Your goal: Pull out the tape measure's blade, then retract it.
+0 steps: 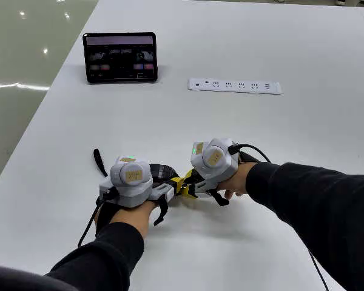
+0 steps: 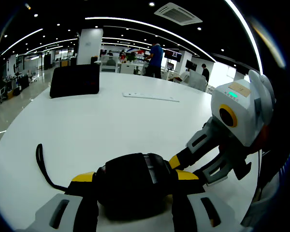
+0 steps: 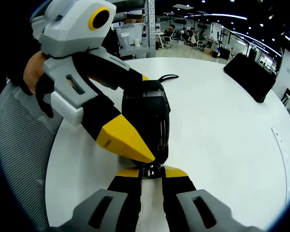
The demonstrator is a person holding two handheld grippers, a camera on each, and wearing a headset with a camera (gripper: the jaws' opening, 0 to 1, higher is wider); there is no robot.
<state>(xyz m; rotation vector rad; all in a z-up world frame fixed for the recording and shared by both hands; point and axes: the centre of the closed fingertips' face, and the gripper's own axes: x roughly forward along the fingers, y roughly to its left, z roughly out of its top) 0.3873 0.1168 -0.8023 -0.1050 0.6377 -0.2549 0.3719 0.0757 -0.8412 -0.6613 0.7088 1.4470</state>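
Tape measure (image 1: 162, 172): its black case lies on the white table (image 1: 279, 139) in the lower middle of the head view, between the 2 grippers. Its wrist strap (image 1: 99, 161) trails off to the left.
Left gripper (image 2: 135, 180): at the bottom of its own view, the jaws are spread to the width of the case, with 1 yellow-tipped jaw on each flank. We read this as a firm hold on the body.
Right gripper (image 3: 152, 172): the jaws are narrow, almost together, nipped on a small metal piece at the case's mouth, which we take to be the blade's end hook (image 3: 151, 168).
Blade: no length of it shows between hook and case, so we judge the pull not yet begun.
Handling: the case looks hard and chunky but smooth-sided, so it could twist in the jaws; holding it across the broad flanks suits it. We expect the blade to be thin sprung steel — stiff along its length, ready to kink if bent sideways, quick to snap back.
Where to hold: the hook is the only sound purchase on the blade, and a straight pull in line with the mouth suits it.
Risk: so small a hook can slip from smooth jaw tips — a loosed blade whips home.
Background: a tablet (image 1: 120, 56) sits at upper left and a power strip (image 1: 235, 85) at upper middle, both well apart from the work.
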